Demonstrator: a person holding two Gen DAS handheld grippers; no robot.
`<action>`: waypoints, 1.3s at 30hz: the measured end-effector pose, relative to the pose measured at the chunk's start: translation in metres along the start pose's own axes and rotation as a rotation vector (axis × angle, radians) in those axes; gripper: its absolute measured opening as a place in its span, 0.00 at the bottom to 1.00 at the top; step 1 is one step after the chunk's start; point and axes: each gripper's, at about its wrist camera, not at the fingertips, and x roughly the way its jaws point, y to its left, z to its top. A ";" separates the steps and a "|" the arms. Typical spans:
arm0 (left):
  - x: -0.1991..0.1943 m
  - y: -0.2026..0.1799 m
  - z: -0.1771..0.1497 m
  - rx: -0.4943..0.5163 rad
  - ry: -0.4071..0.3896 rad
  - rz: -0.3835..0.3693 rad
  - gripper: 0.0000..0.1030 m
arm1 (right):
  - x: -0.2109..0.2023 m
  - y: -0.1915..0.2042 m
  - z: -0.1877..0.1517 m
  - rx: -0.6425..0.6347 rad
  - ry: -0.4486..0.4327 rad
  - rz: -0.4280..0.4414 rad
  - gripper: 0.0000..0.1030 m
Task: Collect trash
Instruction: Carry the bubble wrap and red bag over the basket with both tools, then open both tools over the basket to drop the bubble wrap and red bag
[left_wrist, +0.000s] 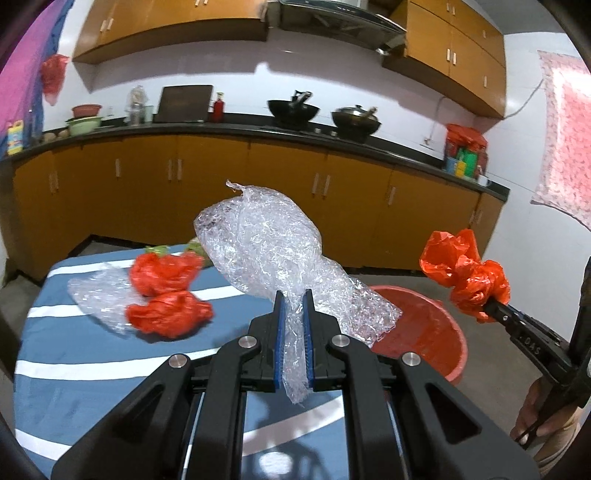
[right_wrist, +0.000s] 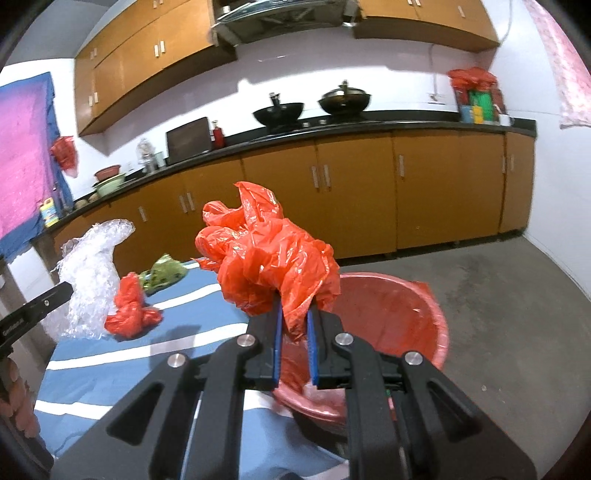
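My left gripper (left_wrist: 293, 295) is shut on a crumpled clear plastic wrap (left_wrist: 266, 247) and holds it up above the striped blue table (left_wrist: 96, 373). My right gripper (right_wrist: 295, 304) is shut on a crumpled red plastic bag (right_wrist: 269, 254), held above the red basin (right_wrist: 402, 314). The right gripper with its red bag (left_wrist: 467, 275) also shows in the left wrist view. The basin (left_wrist: 432, 332) stands on the floor right of the table. On the table lie two more red bags (left_wrist: 168, 295), another clear wrap (left_wrist: 96, 291) and green scraps (right_wrist: 164, 275).
Orange kitchen cabinets (left_wrist: 258, 173) with a dark counter run along the far wall, with two woks (left_wrist: 354, 120) on the stove. Grey concrete floor (right_wrist: 498, 295) lies right of the basin. A pink cloth (left_wrist: 565, 140) hangs at right.
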 end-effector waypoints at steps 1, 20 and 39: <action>0.001 -0.005 0.000 0.004 0.001 -0.006 0.09 | 0.000 -0.004 0.000 0.006 -0.001 -0.009 0.12; 0.026 -0.045 -0.007 0.045 0.054 -0.065 0.09 | 0.000 -0.025 -0.007 0.047 -0.003 -0.073 0.12; 0.095 -0.104 -0.027 0.114 0.157 -0.164 0.09 | 0.033 -0.064 -0.016 0.097 0.045 -0.165 0.12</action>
